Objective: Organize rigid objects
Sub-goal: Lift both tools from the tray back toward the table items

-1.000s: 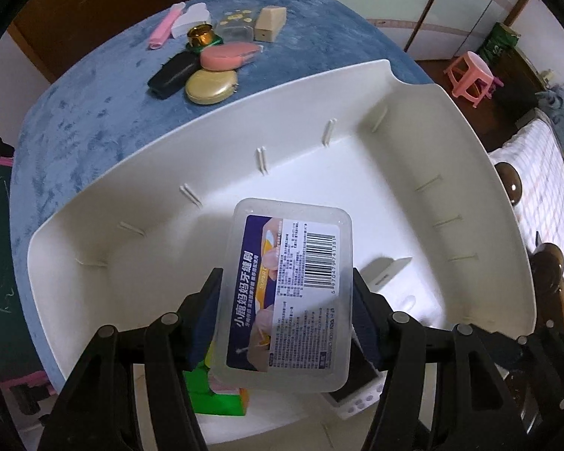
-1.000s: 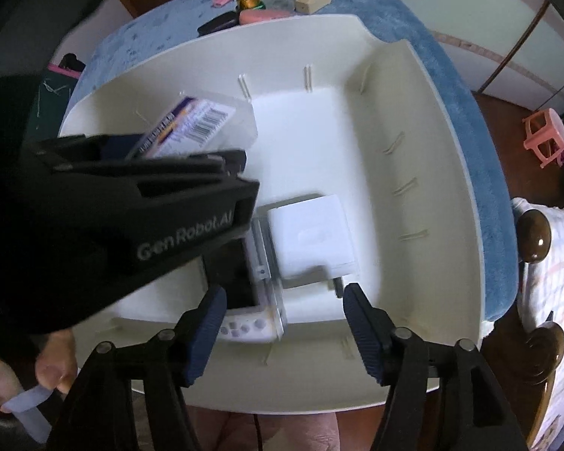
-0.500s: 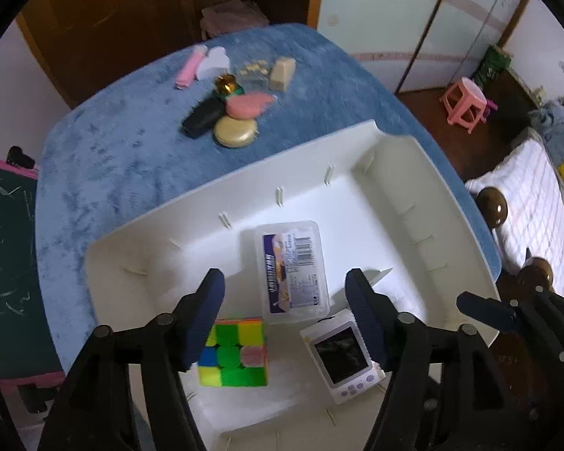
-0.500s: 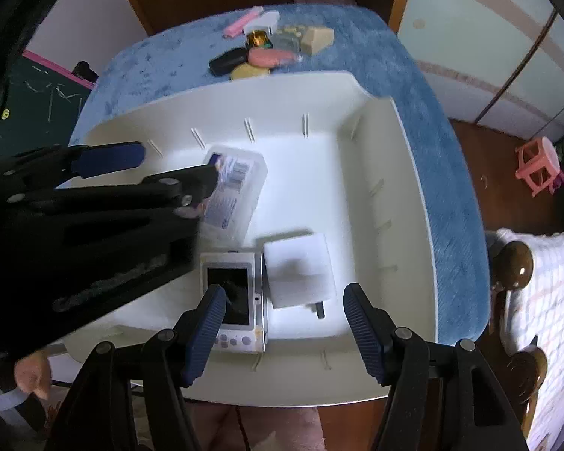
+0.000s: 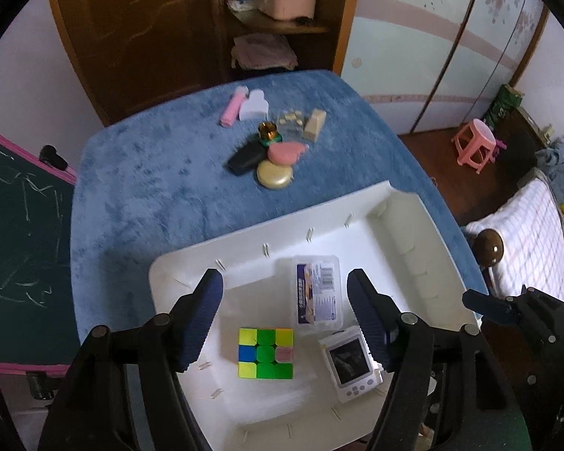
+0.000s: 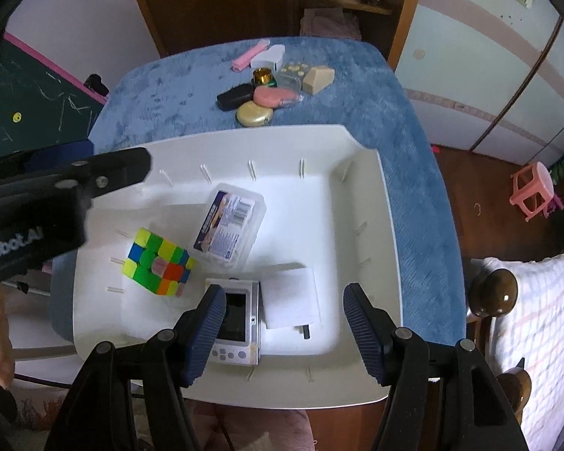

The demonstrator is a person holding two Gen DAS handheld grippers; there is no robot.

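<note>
**Clear box lies in the white bin**

The clear plastic box lies flat in the middle of the white bin, above the puzzle cube and the small game gadget, so hard things sit together. The left gripper hangs over it, jaws spread, pinching nothing. The right gripper is spread too, empty. More small things wait on the blue counter, upper middle.

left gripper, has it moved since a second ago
Yes. The left gripper has let go of the clear box and pulled up and back from the white bin, which looks much smaller in its view; the box lies in the bin.
</note>
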